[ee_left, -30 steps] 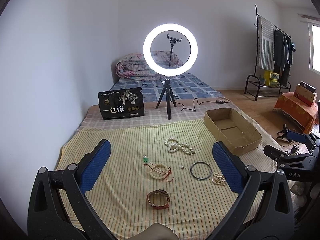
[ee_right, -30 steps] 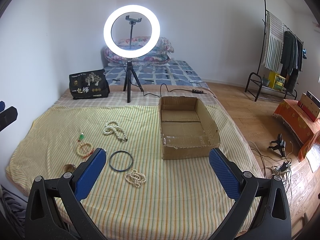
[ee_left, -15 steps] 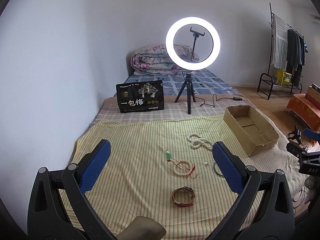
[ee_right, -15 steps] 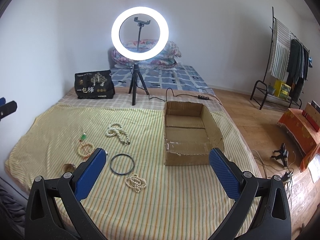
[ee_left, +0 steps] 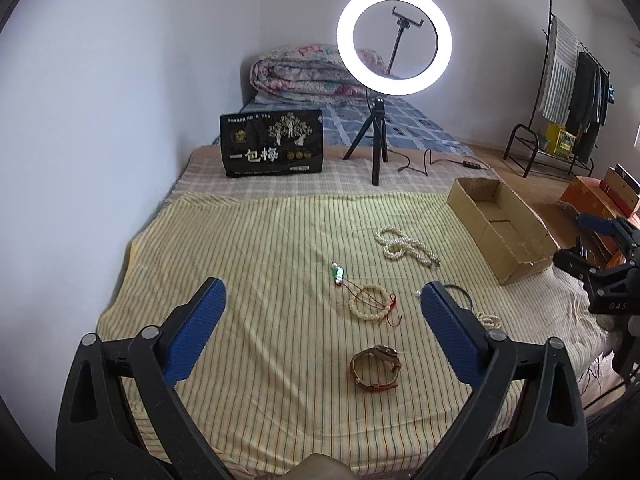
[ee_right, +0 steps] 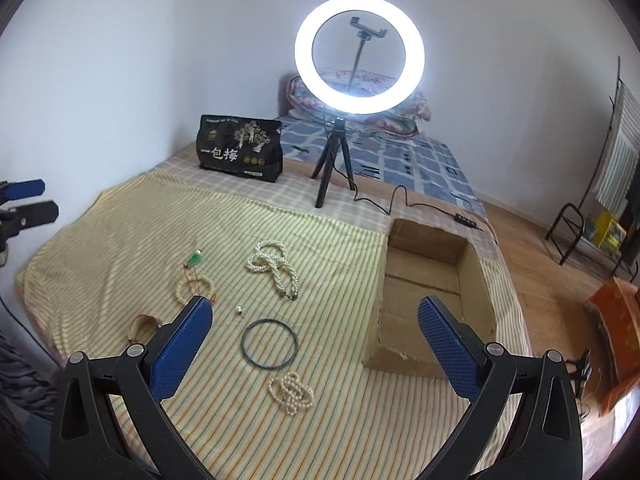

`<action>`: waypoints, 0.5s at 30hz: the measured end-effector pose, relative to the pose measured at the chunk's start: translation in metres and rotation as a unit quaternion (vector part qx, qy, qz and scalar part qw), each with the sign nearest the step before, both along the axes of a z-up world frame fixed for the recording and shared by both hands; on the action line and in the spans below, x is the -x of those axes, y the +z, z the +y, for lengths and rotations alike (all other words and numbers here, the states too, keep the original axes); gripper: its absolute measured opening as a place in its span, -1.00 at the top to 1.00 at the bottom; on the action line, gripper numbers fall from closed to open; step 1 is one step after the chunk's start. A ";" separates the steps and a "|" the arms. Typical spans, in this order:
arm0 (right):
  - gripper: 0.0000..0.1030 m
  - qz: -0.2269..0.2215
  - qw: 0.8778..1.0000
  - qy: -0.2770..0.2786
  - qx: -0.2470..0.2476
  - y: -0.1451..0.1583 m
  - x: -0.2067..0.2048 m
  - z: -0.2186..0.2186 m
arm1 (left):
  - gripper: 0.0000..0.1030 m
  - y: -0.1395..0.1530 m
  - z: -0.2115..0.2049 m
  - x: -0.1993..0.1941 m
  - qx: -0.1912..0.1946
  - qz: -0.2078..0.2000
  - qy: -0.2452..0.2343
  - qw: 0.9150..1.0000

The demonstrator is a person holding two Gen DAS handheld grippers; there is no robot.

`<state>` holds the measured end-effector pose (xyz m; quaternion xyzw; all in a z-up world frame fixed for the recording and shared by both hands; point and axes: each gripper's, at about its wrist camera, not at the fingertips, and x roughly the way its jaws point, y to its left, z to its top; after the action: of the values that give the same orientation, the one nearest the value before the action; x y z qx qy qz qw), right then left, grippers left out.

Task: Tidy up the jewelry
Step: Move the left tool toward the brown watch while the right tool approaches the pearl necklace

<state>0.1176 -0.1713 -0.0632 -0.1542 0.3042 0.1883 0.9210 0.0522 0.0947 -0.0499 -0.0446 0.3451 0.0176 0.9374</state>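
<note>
Above the striped sheet [ee_left: 260, 264], left gripper [ee_left: 322, 302] and right gripper [ee_right: 316, 318] hover with jaws spread, holding nothing. Below them lie a watch [ee_left: 376, 366], bead bracelet [ee_left: 370, 308], black ring [ee_right: 270, 344] and pearl strands [ee_right: 274, 266]. The cardboard box [ee_right: 474, 276] sits just right.

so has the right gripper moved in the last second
Yes. In its own view the right gripper swung left and came closer: the cardboard box slid right, and the black bangle now lies between its open jaws.
</note>
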 end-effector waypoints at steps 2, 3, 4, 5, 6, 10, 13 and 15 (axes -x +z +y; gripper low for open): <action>-0.98 0.020 1.000 0.017 0.003 -0.003 -0.014 0.007 | -0.70 -0.012 -0.003 -0.007 0.007 0.028 -0.013 0.999; -0.98 0.028 0.999 0.023 0.003 -0.005 -0.020 0.010 | -0.65 -0.020 -0.005 -0.010 0.011 0.043 -0.019 0.999; -0.98 0.038 0.999 0.031 0.006 -0.007 -0.030 0.014 | -0.58 -0.025 -0.006 -0.012 0.014 0.055 -0.023 0.998; -0.98 0.046 0.998 0.037 0.007 -0.011 -0.037 0.018 | -0.53 -0.031 -0.007 -0.014 0.020 0.067 -0.028 0.997; -0.98 0.060 0.997 0.045 0.008 -0.015 -0.047 0.022 | -0.51 -0.037 -0.008 -0.017 0.028 0.079 -0.032 0.996; -0.95 0.098 0.993 0.057 0.021 -0.038 -0.079 0.035 | -0.29 -0.059 -0.009 -0.024 0.051 0.122 -0.041 0.990; -0.74 0.122 0.990 0.059 0.027 -0.055 -0.098 0.043 | -0.28 -0.070 -0.011 -0.027 0.060 0.143 -0.047 0.987; -0.66 0.141 0.988 0.059 0.032 -0.069 -0.112 0.048 | -0.20 -0.080 -0.010 -0.031 0.070 0.162 -0.047 0.983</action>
<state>0.2295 -0.1230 -0.1319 -0.1730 0.4270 0.2524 0.8509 0.0834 0.0845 -0.1298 -0.0909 0.4947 -0.0436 0.8632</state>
